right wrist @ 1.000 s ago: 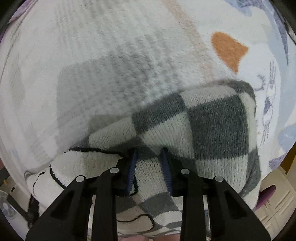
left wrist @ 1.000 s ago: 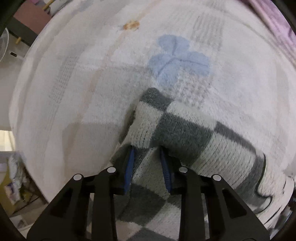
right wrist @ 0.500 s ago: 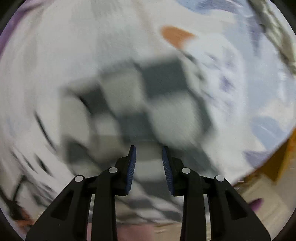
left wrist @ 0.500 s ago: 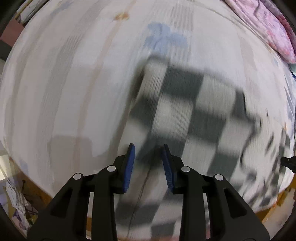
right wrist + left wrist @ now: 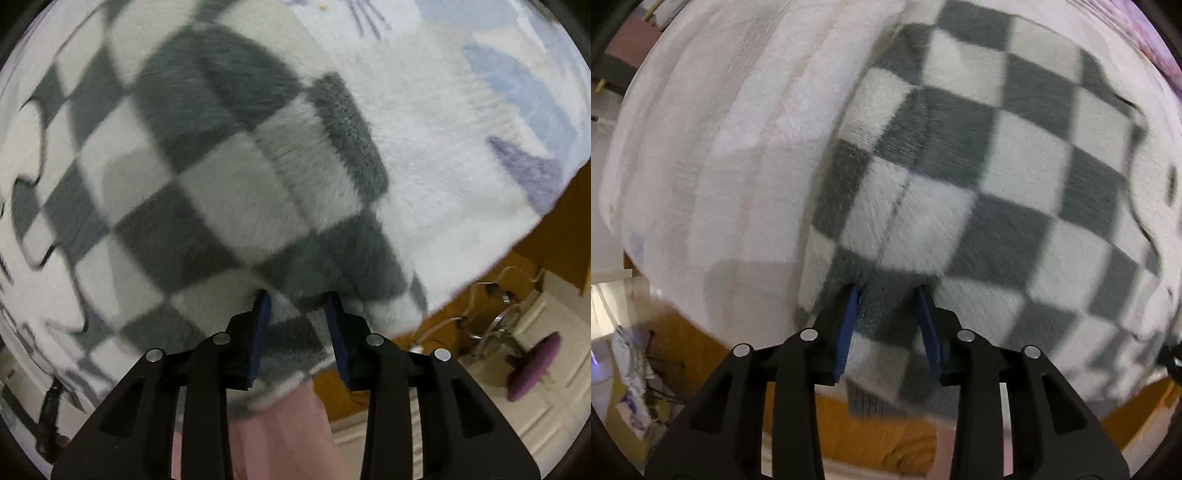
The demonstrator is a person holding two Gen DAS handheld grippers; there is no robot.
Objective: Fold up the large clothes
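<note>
left wrist view has the left gripper (image 5: 889, 325) pinched on the near hem of a grey-and-white checked sweater (image 5: 979, 155), a bunch of knit caught between its blue pads (image 5: 846, 332). ahead of the gripper the sweater spreads out and to the right over a white blanket (image 5: 720, 129) on the bed; behind and below the fingertips a flap of hem hangs past the bed edge, over a yellow-brown surface too blurred to name.

right wrist view shows the right gripper (image 5: 298, 325) likewise closed on the sweater (image 5: 207, 177), gripping the hem with fabric filling the gap between its pads (image 5: 258, 332). the body of the garment runs ahead and to the left of this gripper; to the right lies bare blanket (image 5: 443, 155) with blue and purple prints, and beyond the bed edge a purple stool (image 5: 532, 365) on the floor. pink cloth shows just under the gripper.

both views are smeared by motion. the step in hand looks like carrying the near hem, held at two points, to lay a fold across the body. the next move calls for lifting both grippers together, keeping the hem taut and level between them, carrying it forward over the sweater, then lowering and releasing evenly so the edges line up. uneven pull would skew the fold or drag the blanket.
</note>
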